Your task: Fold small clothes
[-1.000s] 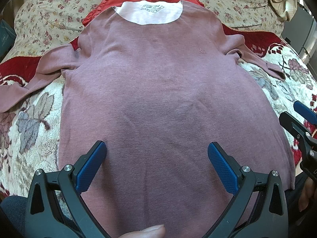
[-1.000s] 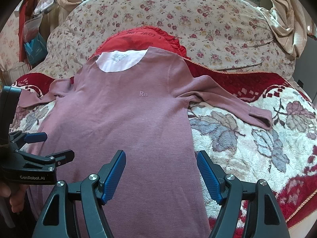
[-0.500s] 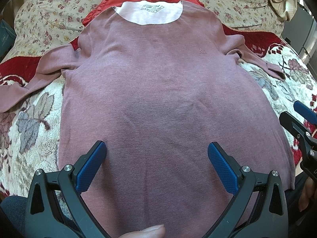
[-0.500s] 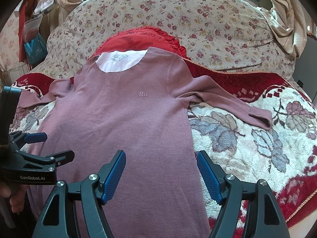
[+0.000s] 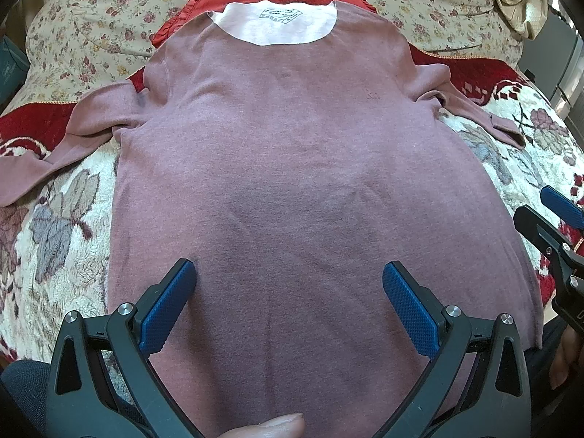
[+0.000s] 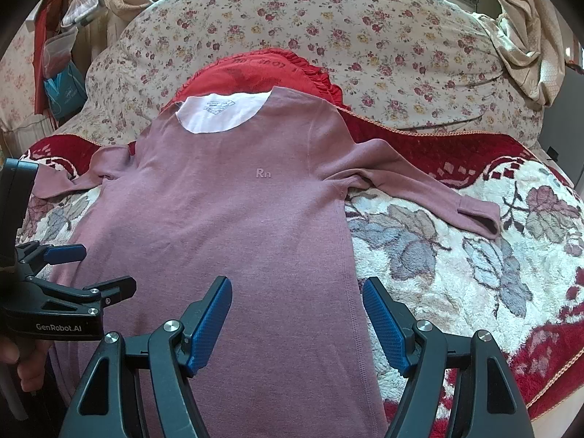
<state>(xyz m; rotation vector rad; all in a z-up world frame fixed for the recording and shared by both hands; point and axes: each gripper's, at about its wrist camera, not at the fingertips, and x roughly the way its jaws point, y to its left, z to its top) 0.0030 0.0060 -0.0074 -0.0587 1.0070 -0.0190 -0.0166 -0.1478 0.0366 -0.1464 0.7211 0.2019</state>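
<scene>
A mauve long-sleeved shirt [image 5: 292,168] lies flat, front up, on a flowered blanket, collar away from me and both sleeves spread out. It also shows in the right wrist view [image 6: 233,219] with a small "Rn" logo on its chest. My left gripper [image 5: 288,292] is open and empty, hovering over the lower middle of the shirt. My right gripper [image 6: 297,310] is open and empty over the shirt's lower right side seam. Each gripper appears at the edge of the other's view.
A red ruffled garment [image 6: 262,73] lies under the collar against a big flowered cushion [image 6: 365,36]. The cream and red blanket [image 6: 456,255] spreads to the right. The right sleeve [image 6: 438,197] stretches across it. Bags hang at the far left [image 6: 62,84].
</scene>
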